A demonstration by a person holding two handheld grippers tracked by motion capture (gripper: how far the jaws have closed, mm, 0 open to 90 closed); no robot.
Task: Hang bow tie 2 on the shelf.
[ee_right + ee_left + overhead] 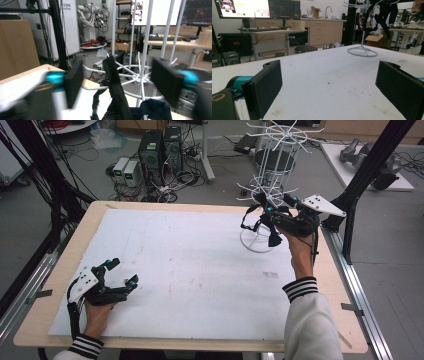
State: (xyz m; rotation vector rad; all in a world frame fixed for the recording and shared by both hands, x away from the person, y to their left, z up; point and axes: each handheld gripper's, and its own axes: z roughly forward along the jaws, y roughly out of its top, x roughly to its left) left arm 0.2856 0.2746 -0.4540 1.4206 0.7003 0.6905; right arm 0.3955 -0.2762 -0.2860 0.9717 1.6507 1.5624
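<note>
1. High view — the right gripper (274, 215) is hanging at the lower tier of the white wire rack (272, 180), which is standing at the far right of the white-covered table (190, 270). A black strap (250, 220) is drooping from the rack's arms just beside that gripper. The left gripper (122, 272) is resting near the table's near left corner, well apart from the work.

2. Left gripper view — its two black jaws are standing spread wide over bare table, gripping nothing. The rack's ring base (362, 52) is showing far off, with dark straps (384, 15) dangling above it.

3. Right gripper view — the jaws are spread, one on each side of the black strap (113, 82), their pads not pressing on it. The strap is draping over a white rack arm (130, 68), so it is hanging by its own weight. More dark fabric (152, 110) is sitting lower down.

4. Judgement — the hanging step is looking done; what is left is drawing the right gripper clear without snagging the strap.
</note>
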